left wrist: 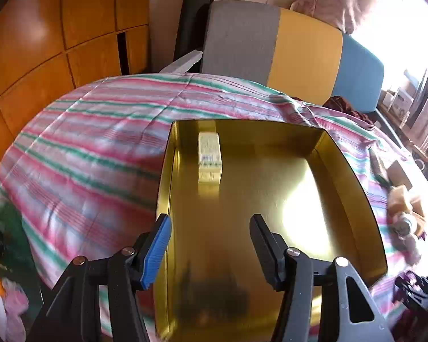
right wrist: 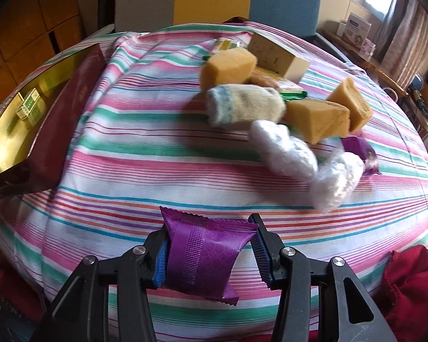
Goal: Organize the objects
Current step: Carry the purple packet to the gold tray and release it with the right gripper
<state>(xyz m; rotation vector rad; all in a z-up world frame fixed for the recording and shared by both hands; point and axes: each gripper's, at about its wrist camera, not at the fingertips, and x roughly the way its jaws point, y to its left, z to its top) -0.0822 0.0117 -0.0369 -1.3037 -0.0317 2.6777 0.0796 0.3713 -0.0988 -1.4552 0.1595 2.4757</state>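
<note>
Nearest to me in the right wrist view, my right tool (right wrist: pixel 209 252) has its fingers closed in on a purple foil packet (right wrist: pixel 205 256), which sits crosswise between the pads above the striped cloth (right wrist: pixel 134 154) covering the bench. The packet's crimped ends stick out beyond the grip at top and bottom.

Beyond it, right of centre, lie two white fluffy wads (right wrist: pixel 285 148), one touching the other, with a second purple wrapper (right wrist: pixel 359 151) just beside them on the right. Farther on, a rolled pale sock (right wrist: pixel 242 108) rests against three yellow sponge blocks (right wrist: pixel 316 119). Behind those are a green-edged packet (right wrist: pixel 292 92) and a tan carton (right wrist: pixel 276 54) at the far side of the heap.

To the left, a dark red box with a gold lining (right wrist: pixel 71 108) lies on the cloth; a small green-and-white carton (right wrist: pixel 30 105) lies inside it.

In the left wrist view, my left tool (left wrist: pixel 209 252) is spread wide with nothing between its fingers, held over the near end of the gold tray interior (left wrist: pixel 271 193). The small carton (left wrist: pixel 209 156) lies at the far left of the tray, near the far wall. Past the bench stands a grey, yellow and blue chair back (left wrist: pixel 299 51).
</note>
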